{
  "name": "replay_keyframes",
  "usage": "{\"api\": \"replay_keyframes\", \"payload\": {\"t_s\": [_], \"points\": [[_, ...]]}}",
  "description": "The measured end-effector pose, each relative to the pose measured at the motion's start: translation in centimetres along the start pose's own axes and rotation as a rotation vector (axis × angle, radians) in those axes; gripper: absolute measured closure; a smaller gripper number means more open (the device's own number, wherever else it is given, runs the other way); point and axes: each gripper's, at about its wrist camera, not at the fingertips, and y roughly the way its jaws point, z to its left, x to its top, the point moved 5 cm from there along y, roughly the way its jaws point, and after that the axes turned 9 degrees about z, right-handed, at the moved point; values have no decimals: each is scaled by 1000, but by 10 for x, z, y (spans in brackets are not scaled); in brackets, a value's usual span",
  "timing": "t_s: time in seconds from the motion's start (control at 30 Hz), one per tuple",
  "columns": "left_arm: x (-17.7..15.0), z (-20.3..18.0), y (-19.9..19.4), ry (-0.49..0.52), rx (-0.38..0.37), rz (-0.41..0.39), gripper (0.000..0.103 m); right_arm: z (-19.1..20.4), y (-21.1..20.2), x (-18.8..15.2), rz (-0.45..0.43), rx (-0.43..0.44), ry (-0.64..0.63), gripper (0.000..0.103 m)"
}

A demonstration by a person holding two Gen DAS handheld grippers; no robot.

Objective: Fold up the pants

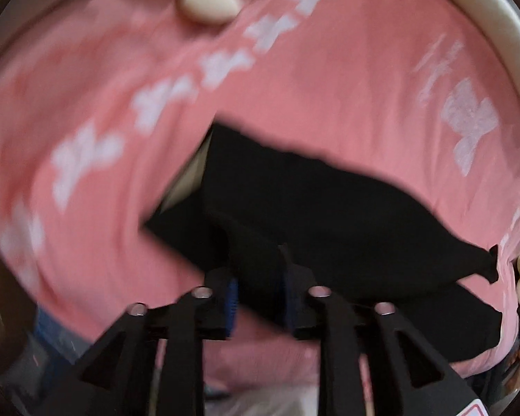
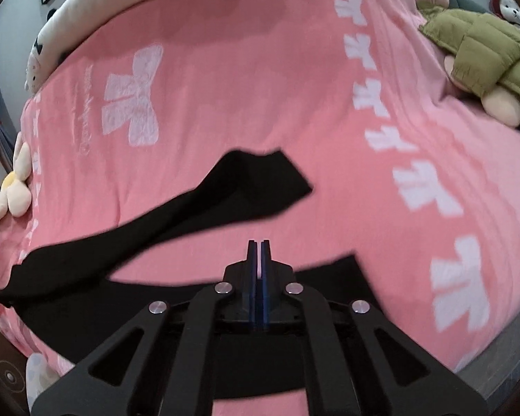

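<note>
Lying flat: one black pants (image 2: 176,215), two legs.

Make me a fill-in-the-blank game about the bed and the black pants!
1. The black pants lie on a bedspread whose colour is ____.
2. The right tongs are ____, with nothing between them.
3. The left tongs grip ____ cloth.
4. The plush toy at the bed's far corner wears a jacket coloured ____.

Missing words: pink; shut; black; green
</note>
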Motion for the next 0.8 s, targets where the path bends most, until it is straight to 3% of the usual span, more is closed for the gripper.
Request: {"api": "replay_keyframes", "payload": {"t_s": [0.07,0.1,0.13,0.2,0.23,0.3,0.37,0.47,0.6,0.67,0.8], "points": [[-20,5,0,-87,-45,-20,77,8,7,-12,25,14,7,100],[-25,5,-2,-127,-68,-34,68,12,11,-15,36,30,12,100],[-28,3,-5,-159,-90,-47,51,16,13,-18,40,39,15,99],[-31,-1,-9,-241,-138,-82,36,27,20,-21,53,62,16,98],[-31,-4,-9,-279,-145,-95,35,30,22,-21,55,65,17,94],[-29,-8,-8,-340,-164,-108,31,38,27,-17,57,69,26,78],[-31,-9,-8,-405,-184,-105,30,49,30,-5,35,56,23,43],[-49,4,-9,-485,-175,-99,30,66,39,17,27,38,-19,39],[-78,16,10,-617,-223,12,31,76,81,56,68,-2,-20,33],[-71,8,19,-622,-280,39,32,75,111,77,108,16,48,34],[-37,-13,26,-555,-266,-8,32,68,162,112,139,8,194,34]]}}
